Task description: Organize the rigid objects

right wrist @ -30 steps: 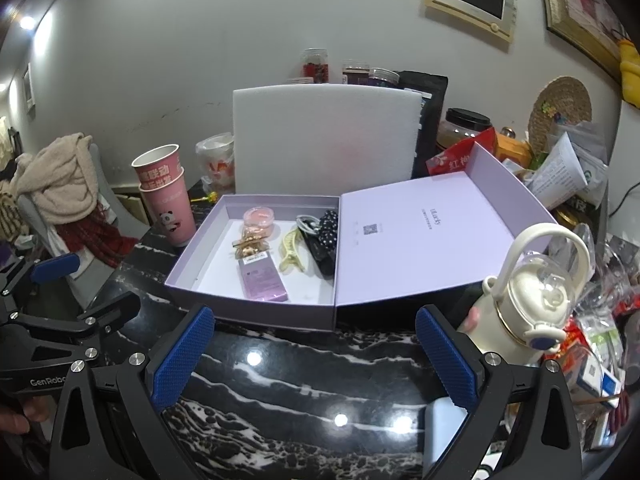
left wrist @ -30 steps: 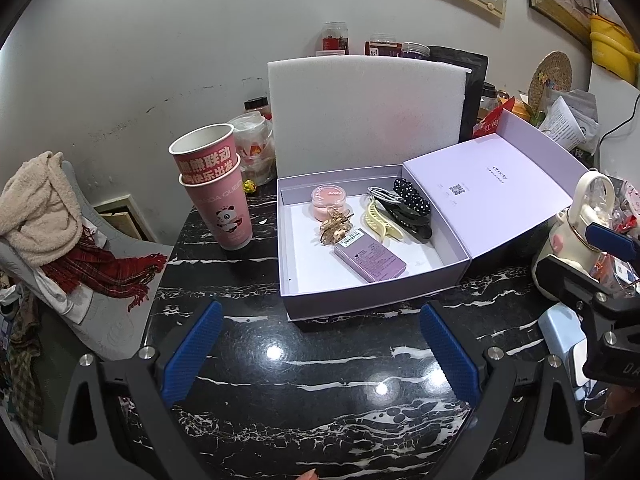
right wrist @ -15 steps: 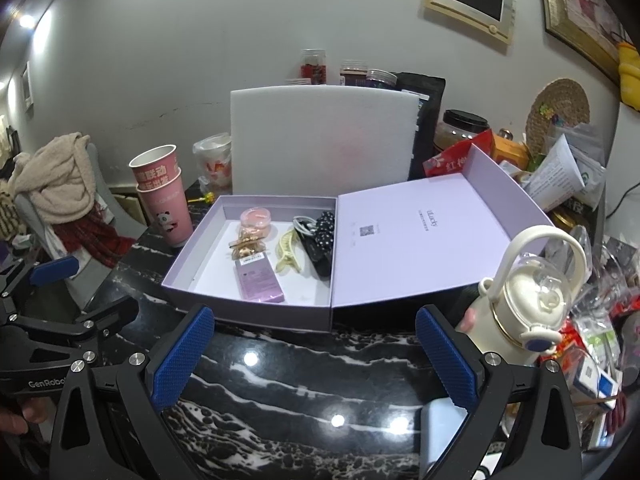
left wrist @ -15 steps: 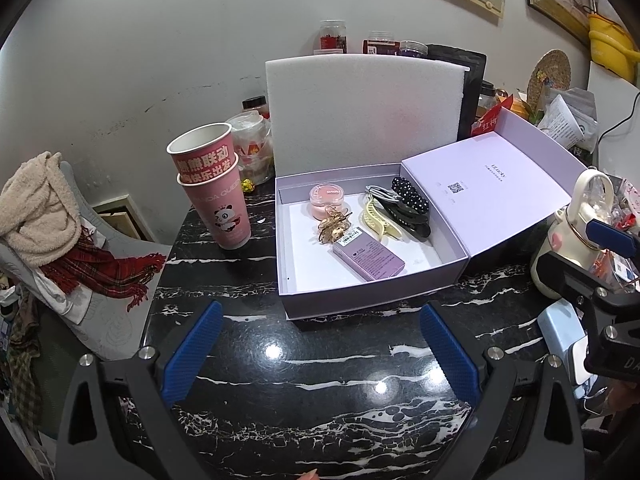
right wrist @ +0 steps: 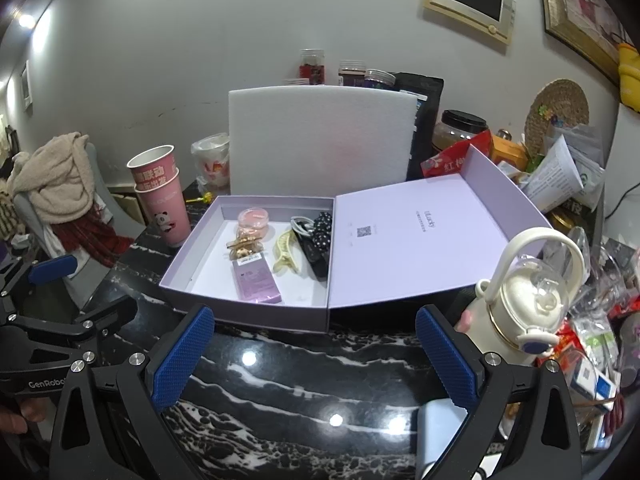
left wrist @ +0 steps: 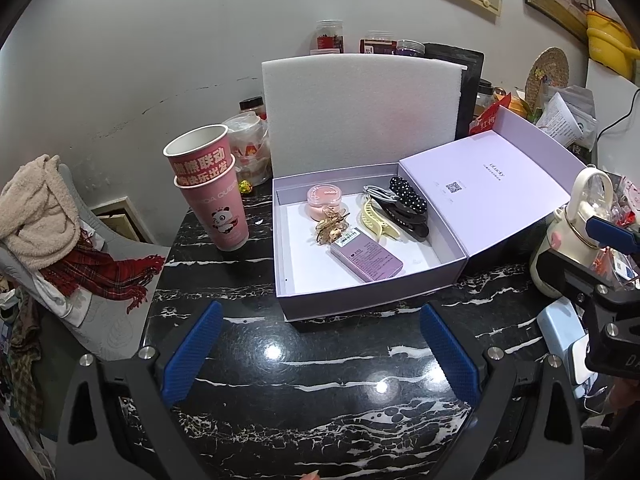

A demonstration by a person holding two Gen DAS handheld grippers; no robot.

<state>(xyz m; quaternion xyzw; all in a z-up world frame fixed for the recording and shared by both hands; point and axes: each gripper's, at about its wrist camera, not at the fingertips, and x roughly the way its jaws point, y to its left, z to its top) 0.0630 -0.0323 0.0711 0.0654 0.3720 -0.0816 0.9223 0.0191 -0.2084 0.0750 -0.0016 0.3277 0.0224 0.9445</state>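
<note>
Both claws spread wide, empty: left gripper (left wrist: 320,344) and right gripper (right wrist: 316,344) hover over the black marble table (left wrist: 320,380), short of the lilac gift box (left wrist: 372,304); inside it lie a purple packet (left wrist: 366,260), yellow hair claw (left wrist: 378,220), black dotted hair clip (left wrist: 408,196), gold hair clip (left wrist: 330,230), pink jar (left wrist: 323,199). Risks: items crowd together, so fingers may snag a neighbour; nudging the box wall could shove it; the white bottle (right wrist: 524,304) sits near the right finger, easily knocked over.
</note>
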